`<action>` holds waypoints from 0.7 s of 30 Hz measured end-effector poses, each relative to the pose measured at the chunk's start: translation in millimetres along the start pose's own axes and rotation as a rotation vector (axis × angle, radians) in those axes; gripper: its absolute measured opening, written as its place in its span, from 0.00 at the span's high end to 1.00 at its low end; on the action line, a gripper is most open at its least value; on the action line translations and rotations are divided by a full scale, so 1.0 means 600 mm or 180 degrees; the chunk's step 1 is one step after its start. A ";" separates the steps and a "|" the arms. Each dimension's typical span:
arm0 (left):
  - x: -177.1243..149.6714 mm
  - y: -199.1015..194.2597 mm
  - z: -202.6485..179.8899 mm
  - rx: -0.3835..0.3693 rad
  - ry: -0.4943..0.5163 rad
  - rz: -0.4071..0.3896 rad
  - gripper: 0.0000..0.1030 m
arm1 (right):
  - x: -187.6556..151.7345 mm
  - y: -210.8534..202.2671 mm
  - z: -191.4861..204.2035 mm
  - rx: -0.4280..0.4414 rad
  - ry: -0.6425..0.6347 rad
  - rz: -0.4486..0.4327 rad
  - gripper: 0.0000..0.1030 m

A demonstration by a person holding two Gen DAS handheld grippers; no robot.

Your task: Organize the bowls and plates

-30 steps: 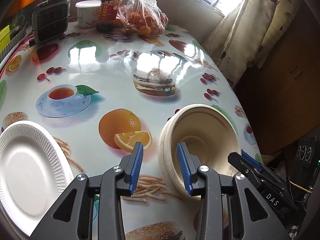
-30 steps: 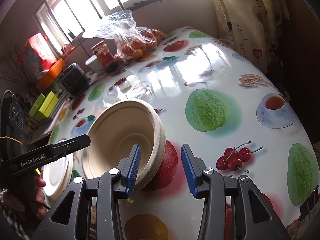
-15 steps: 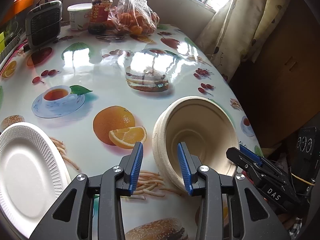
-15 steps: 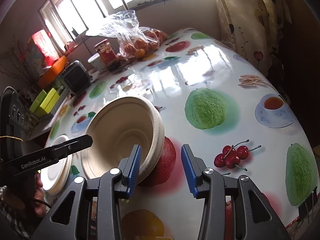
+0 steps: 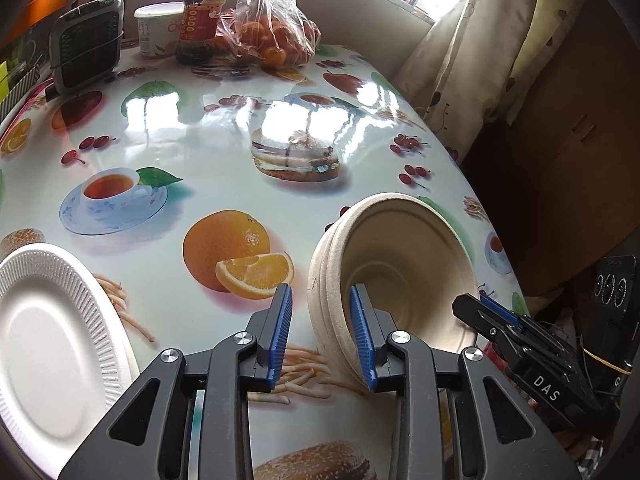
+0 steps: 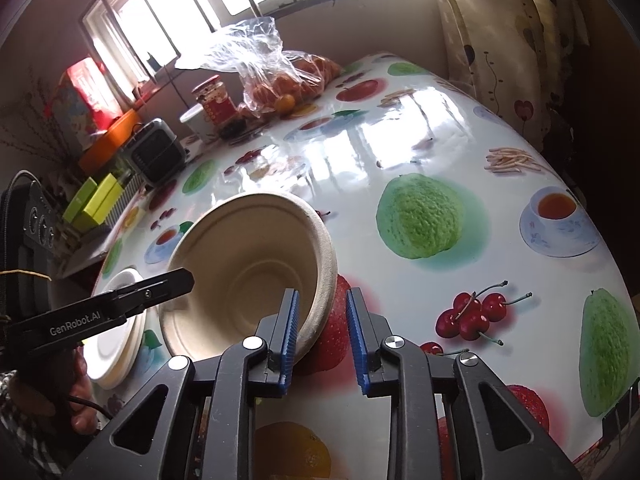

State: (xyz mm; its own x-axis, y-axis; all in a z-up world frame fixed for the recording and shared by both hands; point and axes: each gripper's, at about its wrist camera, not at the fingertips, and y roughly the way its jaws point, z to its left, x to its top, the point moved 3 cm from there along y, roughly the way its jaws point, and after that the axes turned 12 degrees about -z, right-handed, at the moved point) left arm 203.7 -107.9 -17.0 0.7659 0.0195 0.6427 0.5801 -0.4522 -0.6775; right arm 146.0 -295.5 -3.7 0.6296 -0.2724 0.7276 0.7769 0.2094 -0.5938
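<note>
A stack of beige paper bowls [image 5: 404, 264] stands tilted on its edge on the fruit-print table [image 5: 224, 152], its opening towards both cameras. My left gripper [image 5: 320, 336] straddles the near-left rim. Its jaws are closing, with the right pad inside the bowl and a gap showing at the outer wall. My right gripper [image 6: 322, 340] straddles the opposite rim of the bowls [image 6: 248, 264]. Its jaws are also closing, and the outer pad is still clear of the rim. A stack of white ribbed plates [image 5: 44, 332] lies at the left.
At the far end stand a bag of oranges [image 5: 272, 36], a red-lidded jar [image 5: 202, 20], a white tub [image 5: 156, 32] and a black grille device [image 5: 86, 44]. A curtain [image 5: 480, 40] hangs past the table's right edge. A person's hand [image 6: 80, 396] holds the left tool.
The jaws of both grippers have narrowed around the bowl rim. The bowl stack has tipped a little more upright. Neither hand has shifted.
</note>
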 end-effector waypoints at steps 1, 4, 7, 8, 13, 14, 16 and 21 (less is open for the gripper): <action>0.000 0.001 -0.001 -0.0008 0.0006 0.0006 0.75 | 0.000 0.000 0.000 0.0002 -0.0001 0.0001 0.78; -0.001 0.003 -0.002 -0.0032 0.0003 0.0015 0.81 | 0.000 0.000 0.002 0.0016 0.0005 -0.0001 0.79; 0.000 0.003 -0.004 -0.0025 0.0021 0.0014 0.81 | 0.001 0.001 0.004 0.0019 -0.0001 -0.0002 0.82; 0.000 0.004 -0.005 -0.0027 0.0024 0.0014 0.81 | 0.001 0.001 0.004 0.0015 0.0003 -0.0006 0.82; 0.001 0.004 -0.003 -0.0035 0.0003 0.0016 0.82 | 0.001 0.000 0.002 0.0021 0.0015 -0.0006 0.82; 0.001 0.004 -0.003 -0.0035 0.0003 0.0016 0.82 | 0.002 0.000 0.002 0.0020 0.0014 -0.0006 0.82; 0.001 0.004 -0.002 -0.0035 0.0005 0.0015 0.82 | 0.002 0.000 0.002 0.0019 0.0013 -0.0005 0.82; 0.000 0.004 -0.002 -0.0032 0.0007 0.0017 0.82 | 0.002 0.000 0.002 0.0020 0.0010 -0.0006 0.82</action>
State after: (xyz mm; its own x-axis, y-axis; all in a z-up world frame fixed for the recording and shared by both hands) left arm 205.0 -110.3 -18.3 0.7683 0.0151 0.6399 0.5731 -0.4613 -0.6773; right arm 146.6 -294.7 -2.4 0.6281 -0.2757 0.7276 0.7781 0.2148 -0.5903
